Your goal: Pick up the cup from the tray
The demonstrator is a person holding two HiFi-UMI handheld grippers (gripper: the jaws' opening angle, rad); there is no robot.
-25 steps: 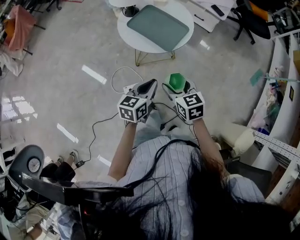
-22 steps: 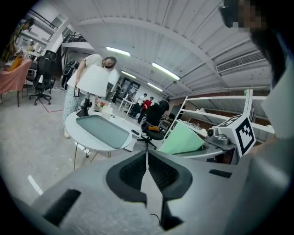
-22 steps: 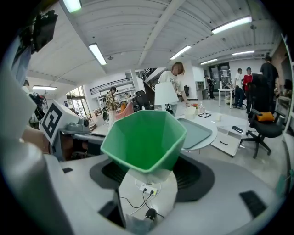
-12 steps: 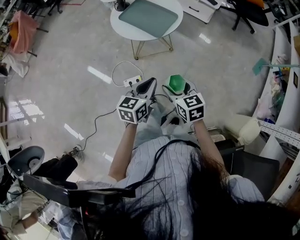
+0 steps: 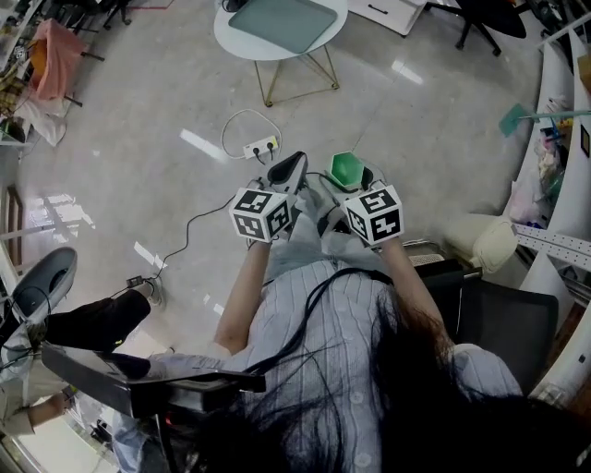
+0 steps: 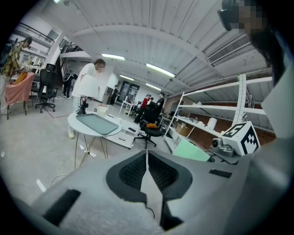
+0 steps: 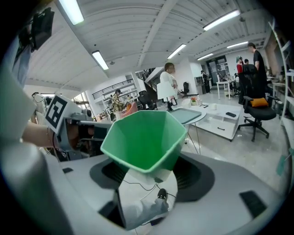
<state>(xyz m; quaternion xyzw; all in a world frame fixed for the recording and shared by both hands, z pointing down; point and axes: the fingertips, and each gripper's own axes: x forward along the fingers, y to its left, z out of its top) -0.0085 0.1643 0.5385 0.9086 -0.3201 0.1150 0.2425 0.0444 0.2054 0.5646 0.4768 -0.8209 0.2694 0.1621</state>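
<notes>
A green hexagonal cup (image 5: 346, 166) sits between the jaws of my right gripper (image 5: 349, 172), which is shut on it and holds it above the floor. In the right gripper view the cup (image 7: 144, 135) stands upright with its mouth open toward the camera. Just left of it, my left gripper (image 5: 288, 170) is shut, its dark pads (image 6: 133, 170) meeting with nothing between them. The grey-green tray (image 5: 282, 20) lies on the round white table (image 5: 229, 37) far ahead, well away from both grippers. Both gripper views also show the tray (image 6: 96, 124) (image 7: 187, 114).
A white power strip (image 5: 259, 146) with a looping cable lies on the floor ahead of the grippers. A dark office chair (image 5: 42, 288) is at the left, a black chair (image 5: 508, 323) and shelving at the right. A person (image 6: 89, 85) stands by the table.
The table and tray have slid toward the top of the head view, farther from me. Both grippers keep their pose, the green cup still in the right one.
</notes>
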